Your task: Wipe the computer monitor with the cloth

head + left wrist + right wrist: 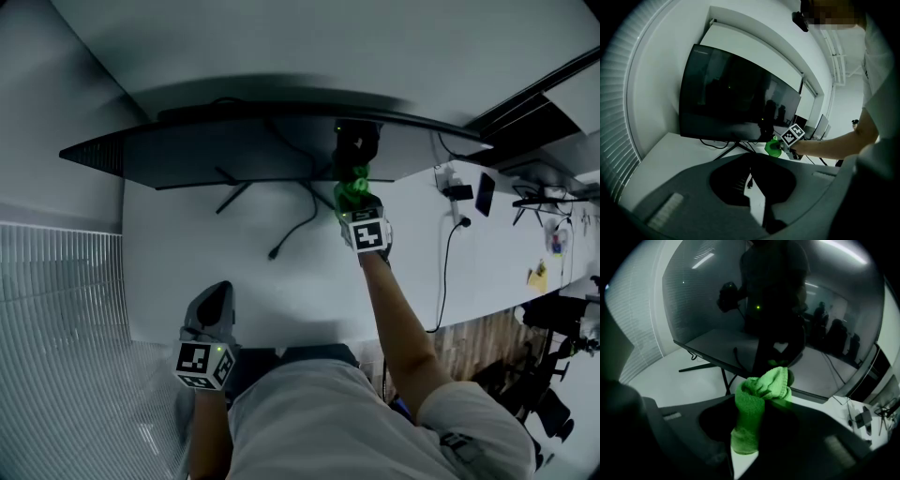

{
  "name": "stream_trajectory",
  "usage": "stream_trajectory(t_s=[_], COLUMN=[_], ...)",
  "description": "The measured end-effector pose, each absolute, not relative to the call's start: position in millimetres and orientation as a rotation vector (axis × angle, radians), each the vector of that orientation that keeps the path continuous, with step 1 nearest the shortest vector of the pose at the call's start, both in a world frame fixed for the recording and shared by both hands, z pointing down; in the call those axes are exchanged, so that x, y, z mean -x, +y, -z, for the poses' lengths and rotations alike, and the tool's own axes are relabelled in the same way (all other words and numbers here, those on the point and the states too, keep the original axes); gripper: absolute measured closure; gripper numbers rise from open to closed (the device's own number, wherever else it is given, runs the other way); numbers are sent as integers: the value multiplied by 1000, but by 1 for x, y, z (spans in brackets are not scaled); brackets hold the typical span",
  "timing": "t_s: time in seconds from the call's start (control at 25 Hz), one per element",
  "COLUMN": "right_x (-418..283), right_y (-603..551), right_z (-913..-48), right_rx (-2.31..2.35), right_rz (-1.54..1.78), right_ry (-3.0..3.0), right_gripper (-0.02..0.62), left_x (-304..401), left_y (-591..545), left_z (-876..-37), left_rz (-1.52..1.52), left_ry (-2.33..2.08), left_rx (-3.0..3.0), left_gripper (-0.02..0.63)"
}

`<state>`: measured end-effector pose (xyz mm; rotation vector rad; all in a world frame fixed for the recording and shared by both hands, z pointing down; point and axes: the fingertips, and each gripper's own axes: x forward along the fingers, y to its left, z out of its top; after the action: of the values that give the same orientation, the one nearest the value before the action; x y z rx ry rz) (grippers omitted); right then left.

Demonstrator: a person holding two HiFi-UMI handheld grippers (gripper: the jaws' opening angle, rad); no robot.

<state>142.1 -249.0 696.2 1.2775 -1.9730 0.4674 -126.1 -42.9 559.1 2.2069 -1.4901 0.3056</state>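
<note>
The wide dark curved monitor [262, 142] stands at the back of the white desk [178, 272]. My right gripper [359, 208] is shut on a green cloth [352, 190] and holds it up at the monitor's lower edge, right of the stand. In the right gripper view the bunched cloth [759, 397] sticks out between the jaws, its tip at the bottom bezel of the screen [754, 301]. My left gripper [216, 300] hangs over the desk's front edge, shut and holding nothing. In its view, the monitor [736, 103] and the cloth [772, 147] lie ahead.
The monitor's stand legs [232, 194] and a loose black cable [298, 223] lie on the desk under the screen. More cables, an adapter and a dark phone-like object [485, 192] sit at the right. A ribbed white panel [56, 319] runs along the left.
</note>
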Motion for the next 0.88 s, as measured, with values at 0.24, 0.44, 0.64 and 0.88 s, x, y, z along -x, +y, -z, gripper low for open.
stream_trajectory(t_s=[0.24, 0.44, 0.64, 0.88], right_x=[-108, -78, -52, -8], right_y=[-247, -244, -244, -240], right_z=[-695, -693, -690, -689], right_rx=[-1255, -1233, -1225, -1198], right_rz=[-457, -453, -445, -432], right_ry=[-1977, -1984, -1976, -1993], right_gripper=[491, 491, 491, 491], left_x=[156, 183, 210, 247], left_y=[-36, -27, -23, -15], left_z=[-559, -560, -561, -560], left_rz=[-289, -283, -274, -264], left_ry=[-1509, -1525, -1538, -1558], left_rx=[-2188, -2172, -2149, -2133], left_gripper=[597, 597, 597, 597])
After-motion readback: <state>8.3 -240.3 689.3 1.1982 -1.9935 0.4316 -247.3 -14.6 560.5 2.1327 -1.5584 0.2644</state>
